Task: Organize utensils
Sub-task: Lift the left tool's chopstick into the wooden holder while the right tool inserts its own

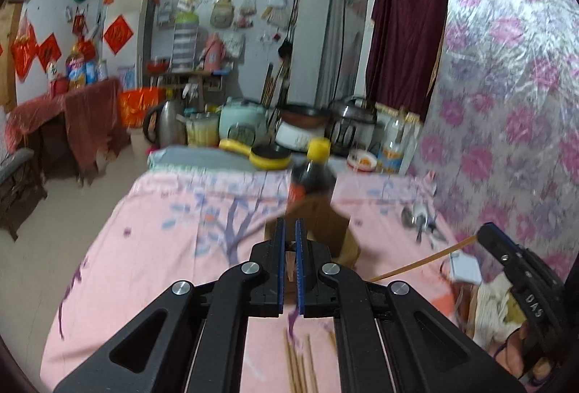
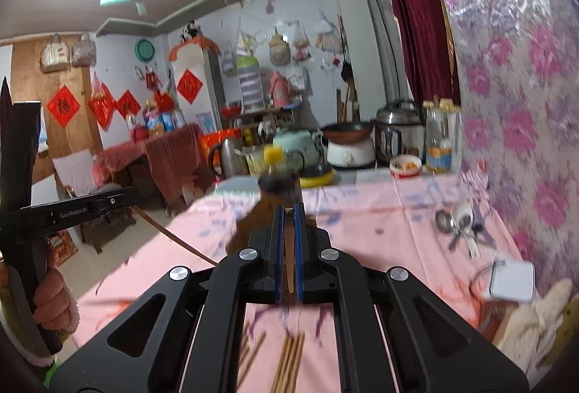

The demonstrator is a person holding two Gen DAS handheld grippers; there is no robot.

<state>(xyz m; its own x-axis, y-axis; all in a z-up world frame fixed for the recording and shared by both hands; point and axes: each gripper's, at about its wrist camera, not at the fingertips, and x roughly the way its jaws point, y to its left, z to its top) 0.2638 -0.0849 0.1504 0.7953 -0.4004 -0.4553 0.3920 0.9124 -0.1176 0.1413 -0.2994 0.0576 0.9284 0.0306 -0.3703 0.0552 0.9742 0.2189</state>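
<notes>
My left gripper (image 1: 290, 226) is shut on a wooden chopstick (image 1: 291, 264) seen end-on between its blue pads; the same chopstick (image 2: 173, 237) slants out of it in the right wrist view. My right gripper (image 2: 288, 212) is shut on another chopstick (image 2: 290, 255); its shaft (image 1: 419, 264) runs left from it in the left wrist view. A brown cardboard holder (image 1: 325, 230) stands just ahead of both grippers. Loose chopsticks (image 2: 289, 360) lie on the pink sheet below, and they also show in the left wrist view (image 1: 300, 367). Metal spoons (image 2: 457, 223) lie at the right, also in the left wrist view (image 1: 419, 217).
A dark sauce bottle with a yellow cap (image 1: 313, 176) stands behind the holder. A white square box (image 2: 512, 280) and a cloth (image 2: 535, 317) lie at the right. Rice cookers, a kettle and jars (image 1: 253, 129) crowd the far end. A floral-covered wall (image 1: 506, 103) bounds the right.
</notes>
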